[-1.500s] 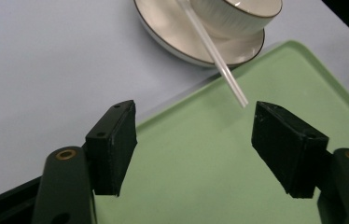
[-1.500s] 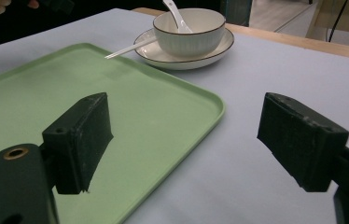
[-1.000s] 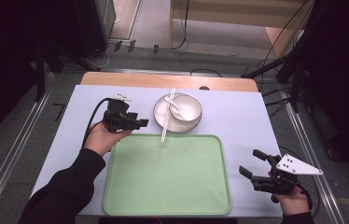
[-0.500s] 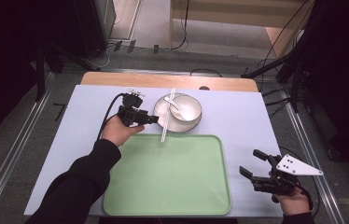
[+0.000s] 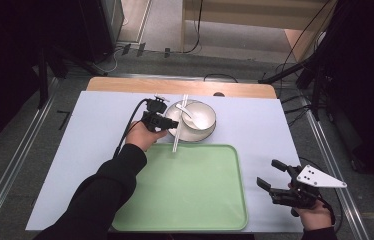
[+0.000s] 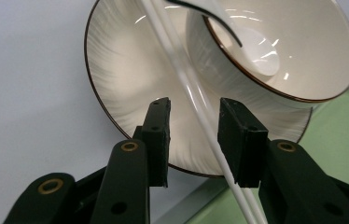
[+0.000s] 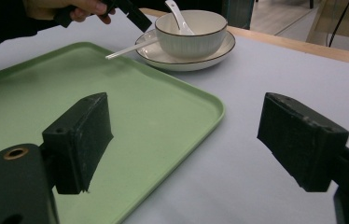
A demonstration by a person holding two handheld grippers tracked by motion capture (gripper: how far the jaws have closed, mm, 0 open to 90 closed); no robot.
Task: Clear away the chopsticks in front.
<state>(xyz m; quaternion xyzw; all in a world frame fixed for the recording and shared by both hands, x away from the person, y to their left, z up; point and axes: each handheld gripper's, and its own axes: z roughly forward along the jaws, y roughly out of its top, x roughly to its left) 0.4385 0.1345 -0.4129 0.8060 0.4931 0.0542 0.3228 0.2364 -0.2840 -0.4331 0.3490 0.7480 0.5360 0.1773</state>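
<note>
The counter (image 5: 255, 125), under its pale sheet, carries everything here. On it, at the near edge, lies the green tray (image 5: 190, 190), bare on top. Just beyond the tray's far rim sits the saucer (image 6: 116, 93), and standing in it is the white bowl (image 5: 198, 119) with its dark rim line. A white spoon (image 7: 178, 17) leans inside the bowl, handle up and out over the rim.

Now to the action: the white chopsticks (image 5: 179, 126) lie across the saucer, their near tips reaching out over the tray's far edge. The left hand-held gripper (image 5: 172, 123) is right on them, at the saucer's left side. In the left gripper view its jaws have just been closing, and the chopsticks (image 6: 196, 98) run up between the two black pads. They pass just beside the right-hand pad, with a clear gap to the left-hand one, so there's no squeeze on them yet.

Over at the counter's near right corner, the right hand-held gripper (image 5: 270, 177) hangs beside the tray, well apart from the bowl, jaws spread wide with nothing between them.
</note>
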